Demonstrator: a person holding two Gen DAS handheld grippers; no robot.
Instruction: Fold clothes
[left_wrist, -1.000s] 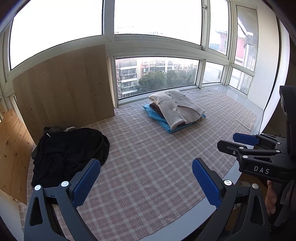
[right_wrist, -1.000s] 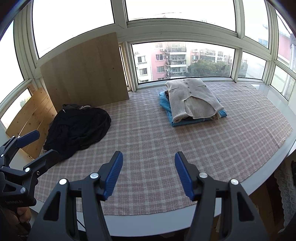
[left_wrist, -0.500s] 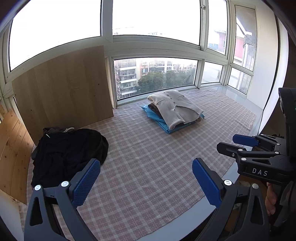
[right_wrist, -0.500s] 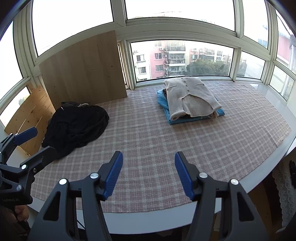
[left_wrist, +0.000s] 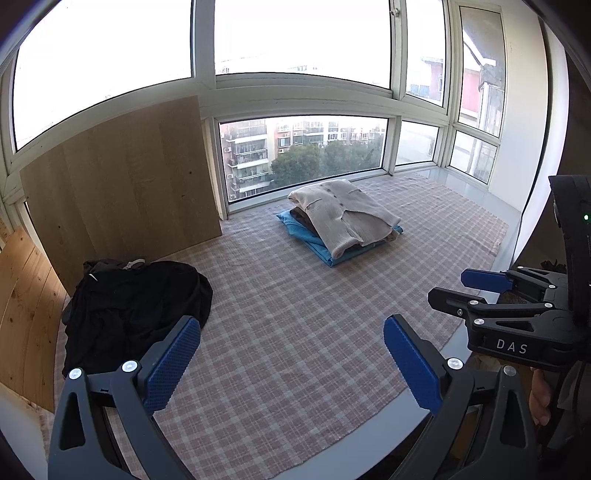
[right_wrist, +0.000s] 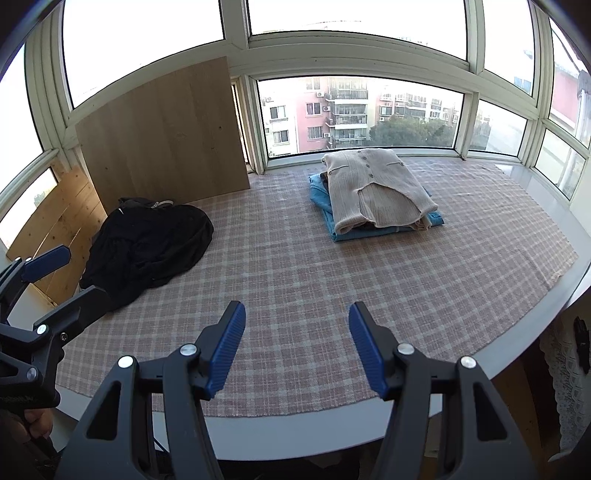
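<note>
A crumpled black garment (left_wrist: 133, 306) (right_wrist: 147, 247) lies at the left of the checked cloth (left_wrist: 295, 314) (right_wrist: 314, 273). Far across the cloth sits a folded stack: a beige knit cardigan (left_wrist: 343, 218) (right_wrist: 376, 192) on top, a blue garment (left_wrist: 306, 240) (right_wrist: 321, 203) at the bottom. My left gripper (left_wrist: 291, 350) stands open over the cloth's near part, nothing between its blue pads. My right gripper (right_wrist: 297, 339) is open too, empty, near the front edge. Each gripper shows at the side of the other's view: the right gripper (left_wrist: 476, 290) and the left gripper (right_wrist: 66, 273).
A tall wooden board (left_wrist: 122, 184) (right_wrist: 166, 136) leans against the window behind the black garment. Lighter planks (left_wrist: 26, 314) (right_wrist: 59, 229) stand at the far left. The white sill's rim (right_wrist: 295, 432) runs along the front. A hand (left_wrist: 541, 398) grips the right gripper's handle.
The views have shifted very slightly; both grippers stay open and empty, and the clothes have not moved.
</note>
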